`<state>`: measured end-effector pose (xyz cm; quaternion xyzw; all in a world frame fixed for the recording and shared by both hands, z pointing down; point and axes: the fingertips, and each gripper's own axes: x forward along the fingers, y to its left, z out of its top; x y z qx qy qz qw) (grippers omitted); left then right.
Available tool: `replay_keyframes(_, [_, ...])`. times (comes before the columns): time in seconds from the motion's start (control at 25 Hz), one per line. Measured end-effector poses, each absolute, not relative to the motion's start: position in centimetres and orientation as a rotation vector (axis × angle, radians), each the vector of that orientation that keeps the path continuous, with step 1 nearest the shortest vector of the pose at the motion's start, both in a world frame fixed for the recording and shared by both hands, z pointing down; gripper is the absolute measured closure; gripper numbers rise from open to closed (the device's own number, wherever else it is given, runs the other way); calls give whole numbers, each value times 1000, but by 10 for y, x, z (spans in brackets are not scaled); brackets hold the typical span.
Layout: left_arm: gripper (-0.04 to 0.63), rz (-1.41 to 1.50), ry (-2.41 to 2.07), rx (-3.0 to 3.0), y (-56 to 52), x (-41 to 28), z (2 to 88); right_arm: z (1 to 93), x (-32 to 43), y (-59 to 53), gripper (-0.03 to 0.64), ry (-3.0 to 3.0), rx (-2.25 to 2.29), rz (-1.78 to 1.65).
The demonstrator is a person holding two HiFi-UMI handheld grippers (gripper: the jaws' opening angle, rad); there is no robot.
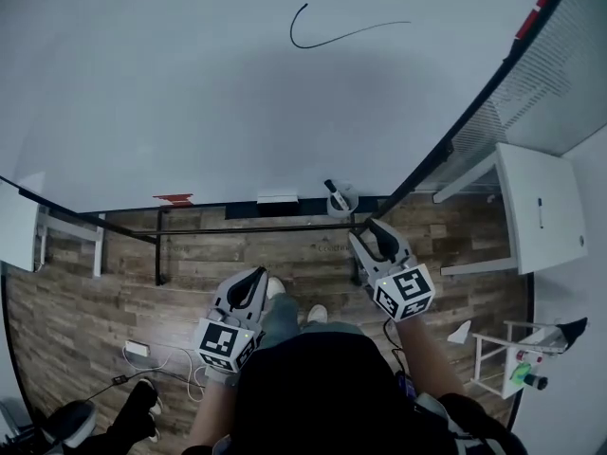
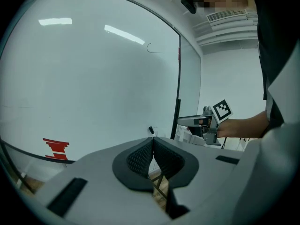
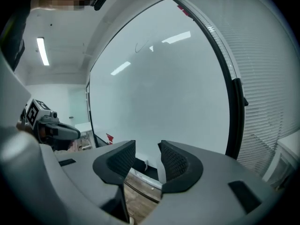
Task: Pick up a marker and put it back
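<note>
Step in hand: judged to be at the holder end of the task; the frames do not settle whether the marker is about to be lifted or has just been set back.
Marker (image 1: 331, 188): a dark stick standing tilted in a round pale holder (image 1: 345, 203) on the ledge (image 1: 237, 204) below the whiteboard (image 1: 237, 93).
Right gripper (image 1: 375, 227): fingers spread wide with nothing between them, pointing toward the holder and just short of it.
Left gripper (image 1: 256, 278): fingers pressed together and empty, held back from the ledge and well apart from the marker.
Advice, if picking: come in along the marker's tilt, put one finger on each side of the exposed barrel above the holder's rim, close squarely, then lift along the barrel's axis so the holder is not dragged.
Advice, if withdrawing: keep the fingers spread and back straight away, clear of the cap.
Risk: a sideways nudge could tip the holder off the narrow ledge.
Other items on ledge: a red piece (image 1: 173, 198) and a white block (image 1: 277, 198), both well apart from the holder.
Hard to make out: the marker's colour, whether it is capped, and how deep it sits in the holder; it is very small in the head view.
Hidden: the right gripper view does not clearly show the marker, so alignment cannot be checked there.
Cut off: the whiteboard's edges run out of frame.
</note>
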<state>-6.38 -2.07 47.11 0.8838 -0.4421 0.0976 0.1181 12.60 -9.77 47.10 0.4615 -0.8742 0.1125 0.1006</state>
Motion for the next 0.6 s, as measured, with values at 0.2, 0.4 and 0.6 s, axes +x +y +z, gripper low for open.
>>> replay_keyframes(0.2, [575,301,-1264,2579,-50,-72,480,488,117,-137,439,-2499,1318,339])
replay_keyframes(0.4, [575,286,-1280,2551,-78,-86,483,513,105,-167,439,-2407,1267,343])
replay_keyframes(0.6, [575,270,-1280,2534,-90,-98,490,533,95,-186,436,-2345,1234,353])
